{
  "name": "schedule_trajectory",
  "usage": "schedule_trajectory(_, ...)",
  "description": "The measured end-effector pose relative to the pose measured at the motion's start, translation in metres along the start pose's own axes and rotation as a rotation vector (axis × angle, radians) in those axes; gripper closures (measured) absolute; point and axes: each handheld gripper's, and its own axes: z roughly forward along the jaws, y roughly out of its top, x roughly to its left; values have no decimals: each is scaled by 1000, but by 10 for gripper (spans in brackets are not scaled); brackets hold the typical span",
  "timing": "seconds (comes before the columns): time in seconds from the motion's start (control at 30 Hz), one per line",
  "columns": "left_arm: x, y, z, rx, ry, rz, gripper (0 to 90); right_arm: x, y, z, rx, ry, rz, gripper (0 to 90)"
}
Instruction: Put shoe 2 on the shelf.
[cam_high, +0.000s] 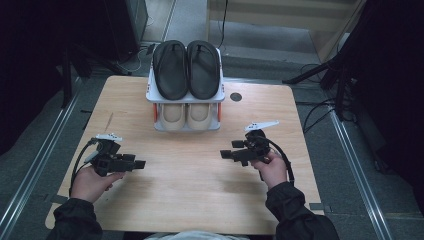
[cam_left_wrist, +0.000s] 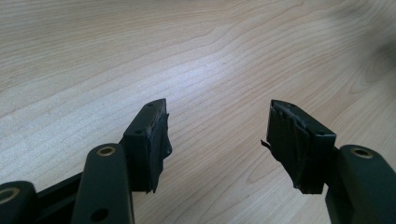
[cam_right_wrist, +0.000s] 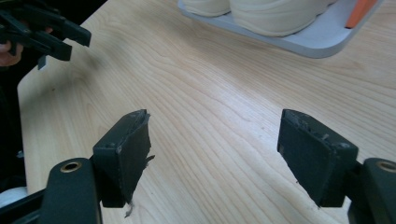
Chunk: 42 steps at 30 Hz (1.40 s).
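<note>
**A:** What do you have on your screens, biggest thing first?

**B:** I see the wooden table (cam_high: 190, 175), pale grain, taking up most of the high view. At its far edge, about the middle, stands a white two-tier shoe rack (cam_high: 186, 97). On the top shelf I see a pair of black slippers (cam_high: 187, 67) lying side by side with their toes toward me. On the lower shelf sits a pair of cream shoes (cam_high: 186, 116), also side by side; in the right gripper view I catch their rounded toes on the grey-white shelf edge.

**A:** And your grippers?

**B:** I hold the left gripper (cam_high: 141, 163) over the near left part of the table, pointing right toward the middle. Its jaws stand wide apart in the left gripper view, with nothing between them, just bare wood underneath. The right gripper (cam_high: 223, 153) is over the near right part, pointing left, so the two face each other, well apart. Its jaws are spread as well and hold nothing.

**A:** How close are you to the rack?

**B:** Both grippers are on my side of it, short of it and touching nothing. The right one is the nearer.

**A:** Anything smaller?

**B:** A round dark hole (cam_high: 235, 97) in the tabletop, just right of the rack.
</note>
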Motion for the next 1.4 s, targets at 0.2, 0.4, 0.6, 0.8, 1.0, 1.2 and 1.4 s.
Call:
schedule_trajectory(0.2, -1, 1, 1, 9, -5, 3, 389, -8, -1, -4, 2, -27, 6, 254)
schedule_trajectory(0.4, 0, 1, 2, 9, -4, -2, 386, -12, -2, -2, 11, -23, 25, 254)
schedule_trajectory(0.6, 0, 0, 2, 8, -5, -7, 382, -12, -2, -1, 13, -26, 25, 254)
schedule_trajectory(0.8, 0, 1, 2, 12, -5, -7, 379, -11, -2, 0, 24, -30, 19, 254)
schedule_trajectory(1.0, 0, 1, 3, 12, -9, -9, 376, -10, -2, 1, 26, -32, 12, 254)
schedule_trajectory(1.2, 1, 2, 3, 7, -21, -33, 360, -9, -2, 0, 25, -44, 0, 254)
schedule_trajectory(1.4, 0, 2, 4, 1, -32, -39, 334, -7, -3, 4, 51, -46, -31, 253)
